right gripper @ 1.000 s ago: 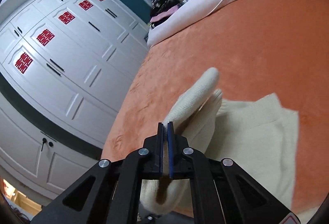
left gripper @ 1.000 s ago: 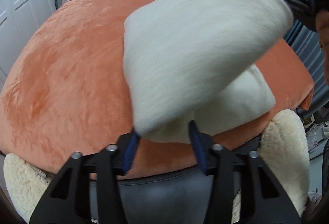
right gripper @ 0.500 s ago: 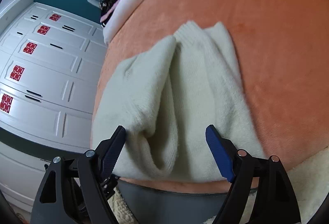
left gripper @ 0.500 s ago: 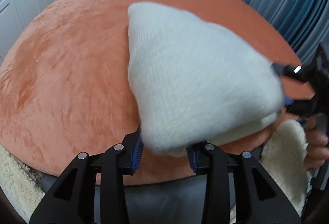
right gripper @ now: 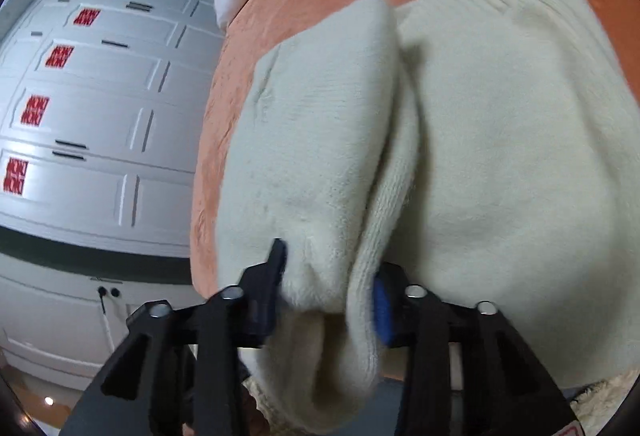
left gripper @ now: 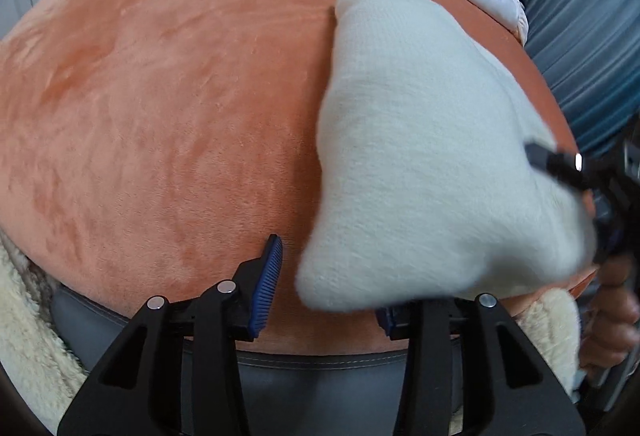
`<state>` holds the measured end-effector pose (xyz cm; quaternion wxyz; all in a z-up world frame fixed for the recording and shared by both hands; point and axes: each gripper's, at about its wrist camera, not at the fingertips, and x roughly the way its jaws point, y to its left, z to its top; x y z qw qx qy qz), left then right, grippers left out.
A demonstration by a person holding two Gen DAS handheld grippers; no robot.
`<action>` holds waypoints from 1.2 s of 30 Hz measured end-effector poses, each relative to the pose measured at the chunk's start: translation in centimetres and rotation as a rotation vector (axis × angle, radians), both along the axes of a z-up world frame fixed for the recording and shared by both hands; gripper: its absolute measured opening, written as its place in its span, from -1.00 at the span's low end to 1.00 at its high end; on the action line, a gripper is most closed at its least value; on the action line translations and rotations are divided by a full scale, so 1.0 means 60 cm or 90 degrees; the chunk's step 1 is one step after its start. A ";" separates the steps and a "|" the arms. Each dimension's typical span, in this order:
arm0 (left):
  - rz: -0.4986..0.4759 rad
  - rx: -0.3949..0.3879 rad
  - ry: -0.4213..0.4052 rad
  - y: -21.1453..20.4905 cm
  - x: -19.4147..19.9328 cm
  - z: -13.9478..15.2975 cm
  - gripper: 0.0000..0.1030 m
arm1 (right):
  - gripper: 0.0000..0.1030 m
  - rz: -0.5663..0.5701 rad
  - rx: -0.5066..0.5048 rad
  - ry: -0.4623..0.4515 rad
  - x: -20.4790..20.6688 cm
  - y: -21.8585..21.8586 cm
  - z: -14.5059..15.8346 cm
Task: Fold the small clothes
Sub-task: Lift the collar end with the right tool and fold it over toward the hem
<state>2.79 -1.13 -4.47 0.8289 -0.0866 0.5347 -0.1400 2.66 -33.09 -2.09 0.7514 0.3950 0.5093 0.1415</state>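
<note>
Orange bedspread (left gripper: 160, 96), cream sweater (right gripper: 500, 156) between closing right jaws

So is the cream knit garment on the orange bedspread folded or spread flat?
Folded: the cream knit garment lies doubled, one layer lapped over another, its bunched edge between the closing right gripper jaws.

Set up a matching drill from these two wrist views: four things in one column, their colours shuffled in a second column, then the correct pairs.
Things:
1. Fuzzy knit garment being folded
2. Plush bed cover under it
3. Panelled wardrobe doors
4. Ribbed pads on the left gripper

Colours:
A. white with red paper emblems
B. blue
C. cream
D. orange

Pairs: 1-C, 2-D, 3-A, 4-B
</note>
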 end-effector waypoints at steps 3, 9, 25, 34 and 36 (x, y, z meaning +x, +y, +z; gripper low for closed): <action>0.010 0.008 -0.005 -0.004 -0.008 0.007 -0.15 | -0.53 0.066 -0.072 -0.071 0.044 0.067 0.076; 0.034 -0.038 0.018 0.006 0.001 0.005 -0.35 | -0.58 0.215 -0.215 -0.166 0.109 0.222 0.217; -0.151 0.019 -0.038 -0.112 -0.055 0.039 -0.62 | -0.63 -0.226 0.009 0.002 -0.147 -0.240 -0.093; -0.217 0.056 -0.115 -0.099 -0.086 0.112 -0.23 | -0.40 -0.211 -0.061 -0.038 -0.166 -0.247 -0.025; -0.202 0.031 -0.140 -0.076 -0.078 0.143 -0.01 | -0.40 -0.237 -0.120 -0.062 -0.183 -0.235 0.011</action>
